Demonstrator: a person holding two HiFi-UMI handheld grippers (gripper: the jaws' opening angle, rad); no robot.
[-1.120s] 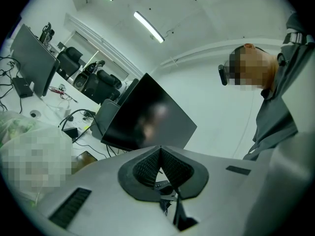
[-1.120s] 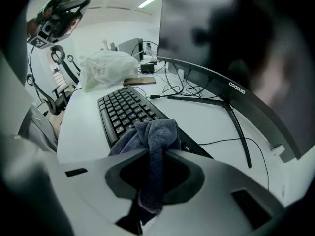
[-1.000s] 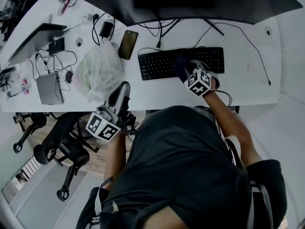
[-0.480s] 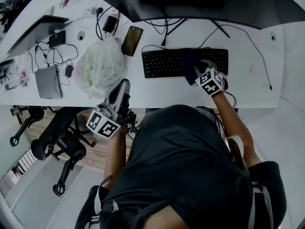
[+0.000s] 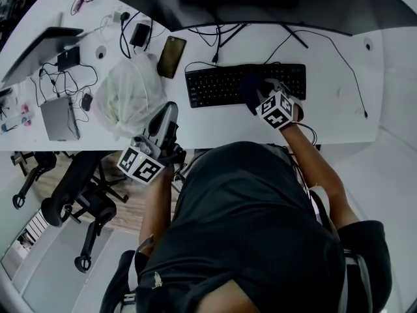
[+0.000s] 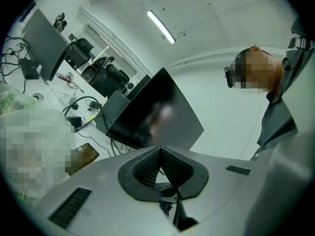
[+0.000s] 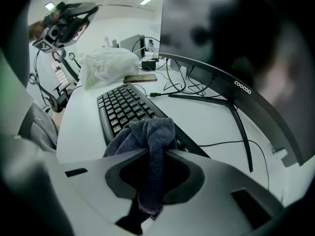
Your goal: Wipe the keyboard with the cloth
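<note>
A black keyboard (image 5: 215, 87) (image 7: 123, 107) lies on the white desk (image 5: 339, 109) below a large dark monitor (image 5: 260, 2). My right gripper (image 5: 260, 95) (image 7: 153, 154) is shut on a dark blue-grey cloth (image 5: 251, 89) (image 7: 147, 134), which rests on the right half of the keyboard. The cloth bunches up just ahead of the jaws and hangs down between them. My left gripper (image 5: 166, 124) (image 6: 158, 151) is shut and holds nothing. It hovers off the desk's front edge, left of the keyboard, tilted upward toward the monitor.
A crumpled plastic bag (image 5: 127, 96) sits left of the keyboard, with a phone (image 5: 171, 56) behind it. Cables, chargers and a laptop (image 5: 39, 41) crowd the desk's left end. Monitor stand legs (image 7: 236, 117) and a cable run behind the keyboard. Office chairs (image 5: 78, 194) stand on the floor at left.
The right gripper with the cloth slid right along the keyboard, then back left. The left gripper stayed almost in place.
</note>
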